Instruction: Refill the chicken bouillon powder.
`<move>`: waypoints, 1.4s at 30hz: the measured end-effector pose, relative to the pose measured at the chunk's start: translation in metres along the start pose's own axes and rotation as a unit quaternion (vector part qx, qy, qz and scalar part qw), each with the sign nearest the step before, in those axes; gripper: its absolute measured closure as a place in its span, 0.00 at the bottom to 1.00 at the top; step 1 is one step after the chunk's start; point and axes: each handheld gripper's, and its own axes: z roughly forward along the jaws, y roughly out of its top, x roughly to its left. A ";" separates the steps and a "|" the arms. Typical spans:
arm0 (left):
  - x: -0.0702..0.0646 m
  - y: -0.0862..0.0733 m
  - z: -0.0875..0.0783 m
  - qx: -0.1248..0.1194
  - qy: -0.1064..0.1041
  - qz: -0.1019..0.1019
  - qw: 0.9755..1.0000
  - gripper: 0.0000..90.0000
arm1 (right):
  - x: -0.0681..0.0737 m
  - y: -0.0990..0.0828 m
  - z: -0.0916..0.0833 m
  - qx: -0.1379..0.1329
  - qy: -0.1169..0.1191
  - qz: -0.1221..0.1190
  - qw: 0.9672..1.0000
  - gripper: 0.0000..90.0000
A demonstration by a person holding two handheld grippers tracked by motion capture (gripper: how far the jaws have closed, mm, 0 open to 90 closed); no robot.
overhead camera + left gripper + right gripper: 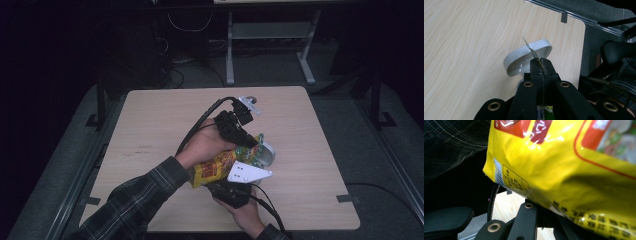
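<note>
A yellow snack bag (216, 169) is held in the air between both grippers, just left of a white bowl (268, 155) on the wooden table (150, 120). My left gripper (251, 142) comes from above and is shut on the bag's top edge. In the left gripper view the thin bag edge (531, 49) sticks up from between the closed jaws of the left gripper (541, 61), with the tilted bowl (512, 59) right behind them. My right gripper (220, 186) holds the bag's lower end. In the right gripper view the bag (564, 165) covers the tips of the right gripper (541, 216).
The bowl stands right of the table's centre. A plaid sleeve (135, 200) reaches in from the lower left. Cables (192, 130) trail from both grippers. A table frame (270, 45) and a dark floor lie beyond the far edge.
</note>
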 end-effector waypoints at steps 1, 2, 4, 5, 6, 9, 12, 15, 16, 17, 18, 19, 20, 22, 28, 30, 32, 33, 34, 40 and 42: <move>0.000 0.000 0.000 0.000 0.000 0.000 1.000 1.00 | 0.000 0.000 0.000 0.000 0.000 0.000 1.000 1.00; 0.000 0.000 0.000 0.000 0.001 -0.001 1.000 1.00 | 0.000 0.000 0.000 0.000 0.000 0.000 1.000 1.00; 0.000 0.001 0.000 0.001 0.002 0.005 1.000 1.00 | 0.000 0.000 0.000 0.000 0.001 -0.001 1.000 1.00; 0.000 0.001 0.000 0.001 0.002 0.005 1.000 1.00 | 0.000 0.000 0.000 0.000 0.001 -0.001 1.000 1.00; 0.000 0.000 0.000 0.000 0.001 0.001 1.000 1.00 | 0.000 0.000 0.000 0.000 0.000 -0.001 1.000 1.00; 0.000 0.000 0.000 0.001 0.001 0.002 1.000 1.00 | 0.000 0.001 0.000 0.000 0.000 0.000 1.000 1.00; 0.000 0.000 0.000 0.002 0.002 0.001 1.000 1.00 | 0.000 0.001 0.000 0.002 0.001 0.005 1.000 1.00; -0.001 0.000 0.000 0.002 0.003 0.001 1.000 1.00 | 0.000 0.001 0.000 0.001 0.001 0.005 1.000 1.00; -0.001 0.001 0.000 0.002 0.003 0.002 1.000 1.00 | 0.000 0.001 0.000 0.001 0.001 0.005 1.000 1.00; -0.001 0.001 0.000 0.002 0.003 0.002 1.000 1.00 | 0.000 0.000 0.000 0.000 0.001 0.005 1.000 1.00; -0.001 0.001 0.000 0.002 0.003 0.001 1.000 1.00 | 0.000 0.000 0.000 0.000 0.001 0.004 1.000 1.00; -0.001 0.001 0.000 0.002 0.003 0.001 1.000 1.00 | 0.000 0.000 0.000 0.000 0.001 0.004 1.000 1.00; -0.001 0.000 0.000 0.001 0.003 0.001 1.000 1.00 | 0.000 0.000 0.000 0.000 0.001 0.004 1.000 1.00; -0.001 0.001 0.000 0.002 0.004 0.003 1.000 1.00 | 0.000 0.001 0.000 0.000 0.001 0.003 1.000 1.00; -0.001 0.000 0.000 0.002 0.004 0.001 1.000 1.00 | 0.000 0.000 0.000 0.002 0.003 0.006 1.000 1.00; 0.000 0.000 0.000 0.001 0.004 -0.001 1.000 1.00 | 0.000 0.000 0.000 0.002 0.004 0.005 1.000 1.00; -0.001 0.000 0.000 0.001 0.005 -0.001 1.000 1.00 | -0.001 0.001 0.000 0.001 0.004 0.003 1.000 1.00; -0.001 0.001 -0.001 0.002 0.006 0.002 1.000 1.00 | -0.001 0.001 0.000 0.000 0.004 0.002 1.000 1.00; -0.001 0.002 -0.002 0.001 0.007 0.006 1.000 1.00 | -0.001 0.001 0.000 0.000 0.004 0.002 1.000 1.00; -0.002 0.001 -0.002 -0.001 0.007 0.007 1.000 1.00 | -0.001 0.001 -0.001 0.001 0.004 0.000 1.000 1.00; -0.001 -0.001 -0.003 -0.007 0.004 0.003 1.000 1.00 | -0.001 0.000 0.000 0.003 0.005 0.000 1.000 1.00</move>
